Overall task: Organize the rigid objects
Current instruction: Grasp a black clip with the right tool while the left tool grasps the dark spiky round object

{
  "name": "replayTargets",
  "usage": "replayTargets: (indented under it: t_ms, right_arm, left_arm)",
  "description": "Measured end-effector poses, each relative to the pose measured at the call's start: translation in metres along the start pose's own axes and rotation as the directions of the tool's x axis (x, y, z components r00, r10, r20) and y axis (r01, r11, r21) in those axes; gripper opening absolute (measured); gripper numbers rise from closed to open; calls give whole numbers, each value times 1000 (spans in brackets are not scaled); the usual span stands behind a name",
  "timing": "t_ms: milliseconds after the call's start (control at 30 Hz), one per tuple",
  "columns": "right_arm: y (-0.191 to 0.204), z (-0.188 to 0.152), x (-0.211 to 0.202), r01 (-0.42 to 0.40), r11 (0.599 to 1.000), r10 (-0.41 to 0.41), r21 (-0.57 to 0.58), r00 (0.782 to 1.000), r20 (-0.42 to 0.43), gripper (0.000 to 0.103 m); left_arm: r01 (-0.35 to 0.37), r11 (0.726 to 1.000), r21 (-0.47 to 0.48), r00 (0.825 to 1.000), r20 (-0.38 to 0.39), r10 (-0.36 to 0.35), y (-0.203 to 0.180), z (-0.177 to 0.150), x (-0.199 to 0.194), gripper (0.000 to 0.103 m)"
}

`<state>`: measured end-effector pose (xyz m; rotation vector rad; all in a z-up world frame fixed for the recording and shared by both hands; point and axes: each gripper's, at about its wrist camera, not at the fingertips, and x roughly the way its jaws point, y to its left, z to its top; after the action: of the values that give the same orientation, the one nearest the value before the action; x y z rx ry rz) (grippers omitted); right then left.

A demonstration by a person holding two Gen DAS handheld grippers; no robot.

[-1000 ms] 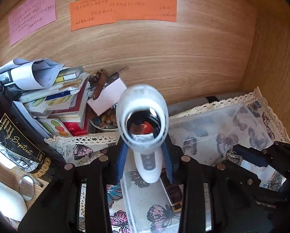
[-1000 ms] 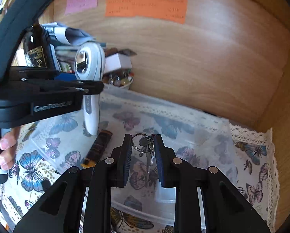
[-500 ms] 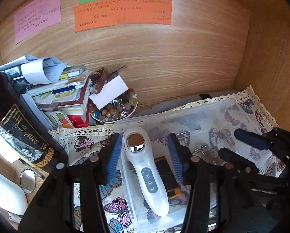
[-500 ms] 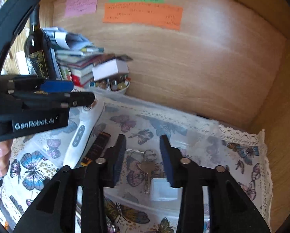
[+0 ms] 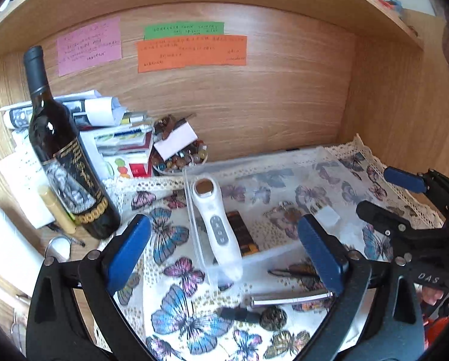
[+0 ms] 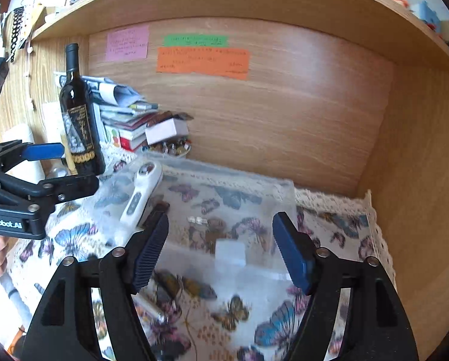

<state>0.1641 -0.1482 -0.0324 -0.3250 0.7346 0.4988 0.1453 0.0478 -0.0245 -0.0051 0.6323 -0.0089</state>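
Note:
A clear plastic box (image 5: 194, 210) (image 6: 284, 204) sits on the butterfly cloth. In it lie a white handheld device (image 5: 217, 225) (image 6: 140, 192), a dark brown bar (image 5: 242, 234), a key bunch (image 5: 284, 210) (image 6: 212, 225) and a small white block (image 5: 328, 215) (image 6: 229, 252). My left gripper (image 5: 224, 252) is open and empty, back from the box. My right gripper (image 6: 221, 252) is open and empty, above the box's near side. A silver pen (image 5: 290, 297), a thin dark pen (image 5: 290, 273), a black piece (image 5: 239, 314) and a dark ball (image 5: 274, 317) lie on the cloth in front of the box.
A wine bottle (image 5: 65, 162) (image 6: 80, 120) stands at the left. Behind it are stacked books and papers (image 5: 104, 132) and a bowl of beads (image 5: 179, 159). Wooden walls close in the back and right. Sticky notes (image 5: 191, 51) hang on the back wall.
Both grippers let go and opened wide: the white device and the keys now lie in the box. Both grippers pulled back and up from it.

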Motion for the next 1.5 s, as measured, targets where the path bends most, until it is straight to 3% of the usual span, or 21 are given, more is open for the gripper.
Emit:
replayTargets:
  t_ms: [367, 500, 600, 800, 867, 933, 1000, 1100, 1167, 1300, 1500]
  right_arm:
    - [14, -61, -1, -37, 999, 42, 40, 990, -134, 70]
    - [22, -80, 5, -55, 997, 63, 50, 980, -186, 70]
    - [27, -87, 10, -68, 996, 79, 60, 975, -209, 70]
    - [28, -99, 20, -103, 989, 126, 104, 959, -254, 68]
    - [26, -100, 18, -116, 986, 144, 123, 957, -251, 65]
    - [24, -100, 16, -127, 984, 155, 127, 956, -250, 50]
    - [22, -100, 14, -125, 985, 151, 120, 956, -251, 44]
    - [18, -102, 12, -139, 982, 167, 126, 954, -250, 42]
    - [17, -102, 10, -135, 983, 162, 126, 957, -240, 31]
    - [12, -99, 6, -165, 975, 195, 149, 957, -216, 22]
    - [17, -94, 0, -133, 986, 151, 105, 970, -189, 21]
  left_arm:
    - [15, 1000, -17, 994, -107, -17, -3, -66, -4, 98]
    - [39, 999, 1, 989, -143, -38, -9, -85, -2, 68]
    - [80, 997, -8, 982, -169, -80, -13, -93, 0, 55]
    - [124, 992, -1, 972, -202, -122, -26, -97, 9, 45]
    - [130, 991, 5, 970, -206, -127, -30, -96, 12, 45]
    - [139, 990, 7, 968, -214, -135, -32, -95, 16, 44]
    - [149, 989, 10, 964, -225, -143, -35, -94, 22, 43]
    - [159, 987, 12, 958, -245, -152, -40, -94, 31, 36]
    - [163, 987, 6, 955, -253, -156, -41, -94, 35, 30]
    - [176, 984, -6, 953, -249, -172, -42, -94, 36, 28]
    - [181, 983, -16, 959, -219, -180, -39, -95, 25, 28]
